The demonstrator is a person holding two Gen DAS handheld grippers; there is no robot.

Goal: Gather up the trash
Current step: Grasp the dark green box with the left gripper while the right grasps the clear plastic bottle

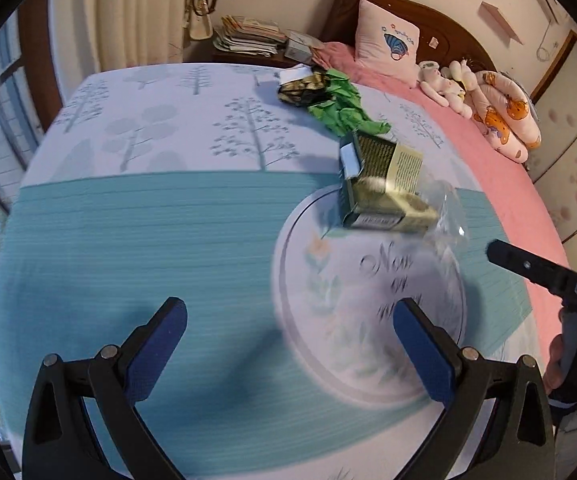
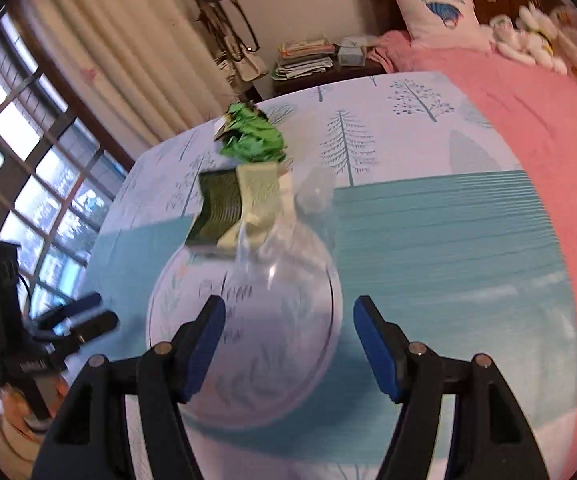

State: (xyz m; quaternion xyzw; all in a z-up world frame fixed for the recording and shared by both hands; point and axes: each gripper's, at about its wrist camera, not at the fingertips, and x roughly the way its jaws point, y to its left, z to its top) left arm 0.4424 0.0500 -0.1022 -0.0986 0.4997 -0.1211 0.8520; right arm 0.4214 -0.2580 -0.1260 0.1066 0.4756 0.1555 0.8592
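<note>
Trash lies ahead of both empty, wide-open grippers, left gripper (image 1: 290, 344) and right gripper (image 2: 288, 344): crushed carton (image 1: 384, 184), clear plastic wrapper (image 1: 444, 216) blurred, green wrapper (image 1: 340, 106) farther on bedspread (image 1: 148, 240)

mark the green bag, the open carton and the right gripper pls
green bag (image 1: 344, 110): left wrist view, middle of the crumpled plastic.
carton (image 1: 384, 178): left wrist view, its printed side panel.
right gripper (image 2: 288, 344): right wrist view, midway between its open fingertips.
</note>
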